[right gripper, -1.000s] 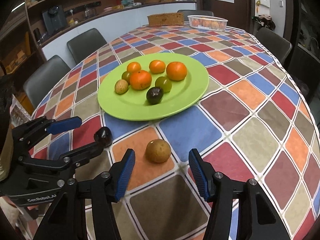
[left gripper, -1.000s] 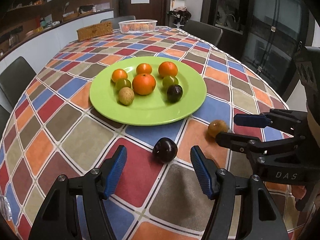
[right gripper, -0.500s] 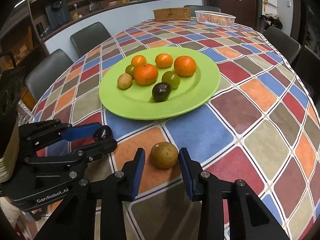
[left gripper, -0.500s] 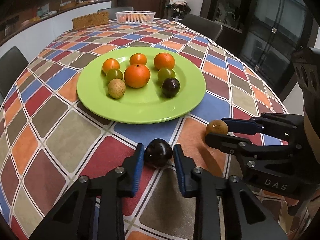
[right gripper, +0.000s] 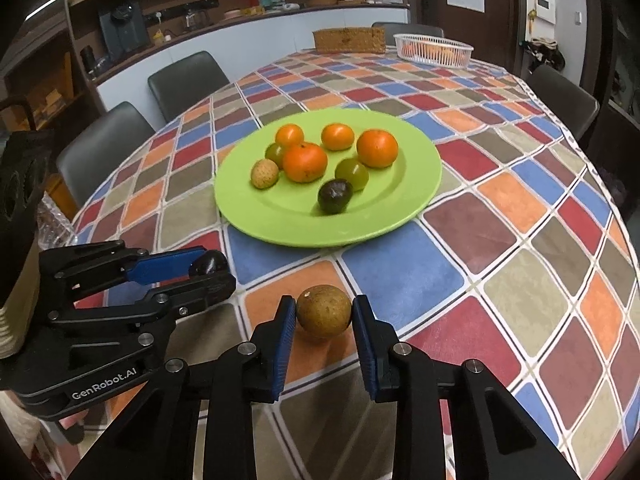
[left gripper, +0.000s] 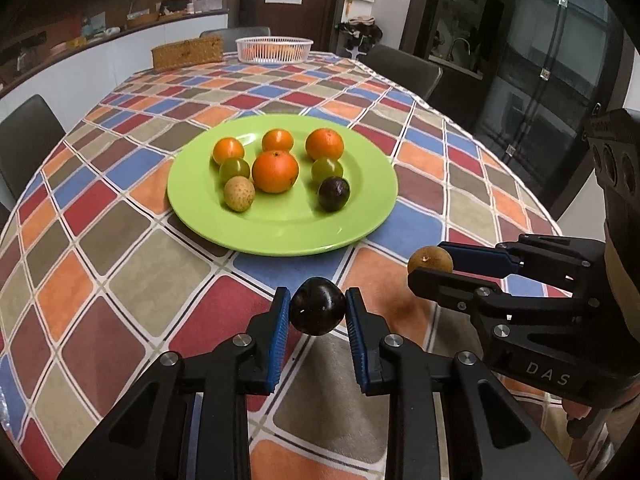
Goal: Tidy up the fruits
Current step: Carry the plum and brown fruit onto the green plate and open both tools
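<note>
My left gripper (left gripper: 318,311) is shut on a dark purple plum (left gripper: 317,311) and holds it just above the tablecloth; it also shows in the right wrist view (right gripper: 208,264). My right gripper (right gripper: 323,318) is shut on a brown round fruit (right gripper: 323,311), also lifted, seen in the left wrist view (left gripper: 430,261). Ahead lies a green plate (left gripper: 280,236) (right gripper: 288,228) holding several fruits: oranges (left gripper: 275,171), green ones (left gripper: 327,169), a pale speckled one (left gripper: 239,194) and a dark plum (left gripper: 334,193).
A colourful checked tablecloth (left gripper: 120,280) covers the round table. At the far edge stand a white basket (left gripper: 274,49) and a woven box (left gripper: 187,53). Dark chairs (right gripper: 100,148) ring the table. The two grippers are side by side in front of the plate.
Both grippers moved forward over their fruits and shut on them, then rose slightly. The plum and the brown fruit are now off the cloth.
</note>
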The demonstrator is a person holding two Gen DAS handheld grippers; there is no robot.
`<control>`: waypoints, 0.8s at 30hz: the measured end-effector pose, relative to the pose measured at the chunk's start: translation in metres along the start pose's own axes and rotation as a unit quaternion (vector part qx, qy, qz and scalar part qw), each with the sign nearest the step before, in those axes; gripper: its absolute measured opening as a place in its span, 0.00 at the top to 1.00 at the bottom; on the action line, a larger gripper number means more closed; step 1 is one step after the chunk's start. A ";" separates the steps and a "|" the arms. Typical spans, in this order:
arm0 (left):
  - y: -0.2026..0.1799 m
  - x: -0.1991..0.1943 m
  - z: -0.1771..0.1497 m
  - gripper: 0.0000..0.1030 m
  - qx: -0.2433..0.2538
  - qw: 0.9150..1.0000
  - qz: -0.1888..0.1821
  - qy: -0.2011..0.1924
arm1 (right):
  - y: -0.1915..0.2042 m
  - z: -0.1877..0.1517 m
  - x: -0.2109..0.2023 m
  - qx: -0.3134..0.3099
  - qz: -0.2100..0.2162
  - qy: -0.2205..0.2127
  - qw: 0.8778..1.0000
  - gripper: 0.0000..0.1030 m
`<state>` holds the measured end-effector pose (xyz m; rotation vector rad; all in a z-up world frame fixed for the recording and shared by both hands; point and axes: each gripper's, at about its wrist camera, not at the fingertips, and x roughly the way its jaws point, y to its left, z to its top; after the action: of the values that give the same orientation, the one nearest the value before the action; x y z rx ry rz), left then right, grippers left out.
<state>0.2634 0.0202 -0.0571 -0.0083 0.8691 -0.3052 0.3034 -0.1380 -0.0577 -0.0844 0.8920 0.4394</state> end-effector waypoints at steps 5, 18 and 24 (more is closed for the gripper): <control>-0.005 -0.022 0.004 0.73 -0.001 1.000 0.001 -0.025 | 0.004 0.003 -0.019 -0.001 0.003 -0.021 1.000 0.71; -0.020 -0.075 0.024 0.73 0.019 0.995 0.007 -0.097 | 0.011 0.018 -0.068 -0.004 0.008 -0.085 0.996 0.71; -0.023 -0.087 0.037 0.73 0.027 0.993 0.010 -0.119 | 0.012 0.031 -0.082 -0.006 0.008 -0.110 0.994 0.71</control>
<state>0.2324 0.0174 0.0351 0.0152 0.6244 -0.3015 0.2765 -0.1471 0.0256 -0.0399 0.6735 0.4591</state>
